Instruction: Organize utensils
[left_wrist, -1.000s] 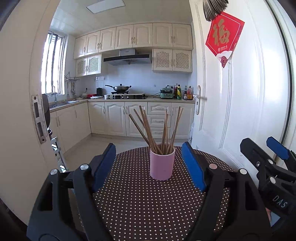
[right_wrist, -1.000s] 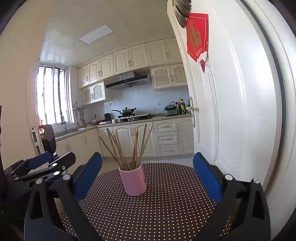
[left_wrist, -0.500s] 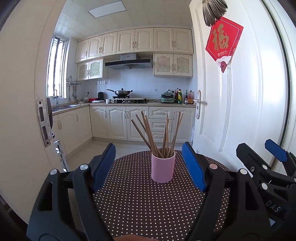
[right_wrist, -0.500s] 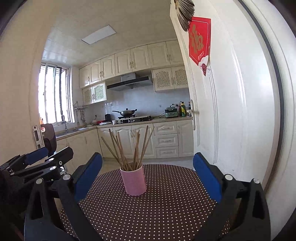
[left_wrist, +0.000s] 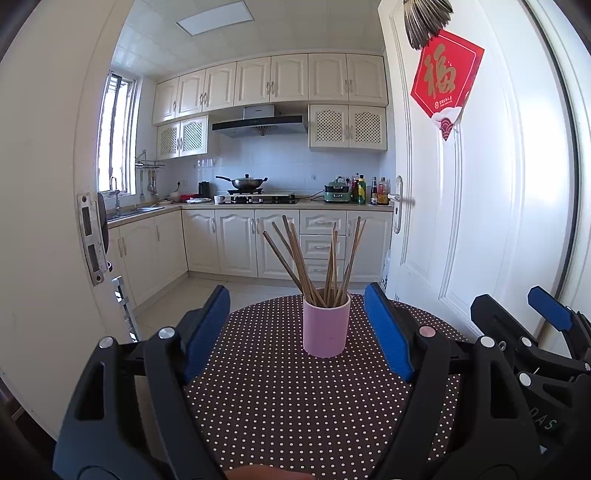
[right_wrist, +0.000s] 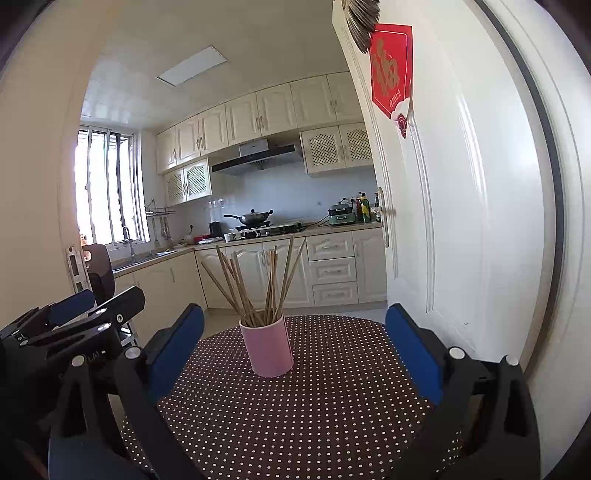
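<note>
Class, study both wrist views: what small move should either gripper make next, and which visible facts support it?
Probably ease the right gripper forward toward the chopsticks. Both it and the left gripper are open and empty, short of the pink cup, where the chopsticks stand splayed on the polka-dot table. Nothing else lies there to sort.

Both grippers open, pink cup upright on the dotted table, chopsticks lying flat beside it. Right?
One thing is off: the chopsticks are not lying beside the pink cup; they stand inside it, fanned out above the rim. Both wrist views show this. The rest holds: left gripper and right gripper are both open, and the cup stands upright on the dotted table.
</note>
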